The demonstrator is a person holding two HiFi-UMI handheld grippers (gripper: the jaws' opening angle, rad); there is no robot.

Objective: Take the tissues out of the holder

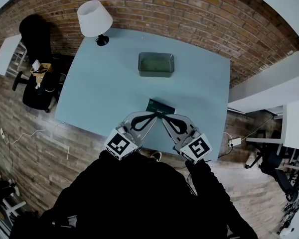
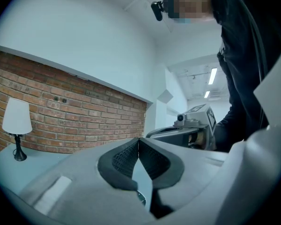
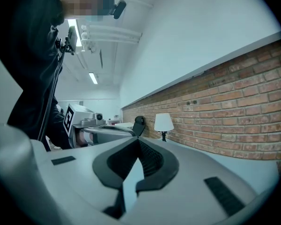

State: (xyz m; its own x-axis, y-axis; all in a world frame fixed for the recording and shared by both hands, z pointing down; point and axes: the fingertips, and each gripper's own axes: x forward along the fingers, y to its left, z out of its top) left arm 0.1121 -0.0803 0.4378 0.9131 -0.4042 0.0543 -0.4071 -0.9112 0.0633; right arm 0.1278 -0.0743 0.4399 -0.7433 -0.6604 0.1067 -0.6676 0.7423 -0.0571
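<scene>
A grey-green rectangular holder (image 1: 156, 64) stands on the far middle of the pale blue table (image 1: 104, 83). A dark green tissue pack (image 1: 161, 106) lies near the table's front edge. Just below the pack, my left gripper (image 1: 152, 115) and right gripper (image 1: 165, 117) point inward with their tips close together. Both are shut, with nothing between the jaws. In the left gripper view the left gripper (image 2: 138, 140) has its pads pressed together, and the right gripper's body (image 2: 195, 122) shows beyond it. The right gripper view shows the right gripper (image 3: 138, 140) shut the same way.
A white lamp (image 1: 95, 20) stands at the table's far left corner, against the brick wall (image 1: 189, 9). A black office chair (image 1: 37, 86) is on the floor to the left of the table. More chairs and desks (image 1: 281, 153) stand at the right.
</scene>
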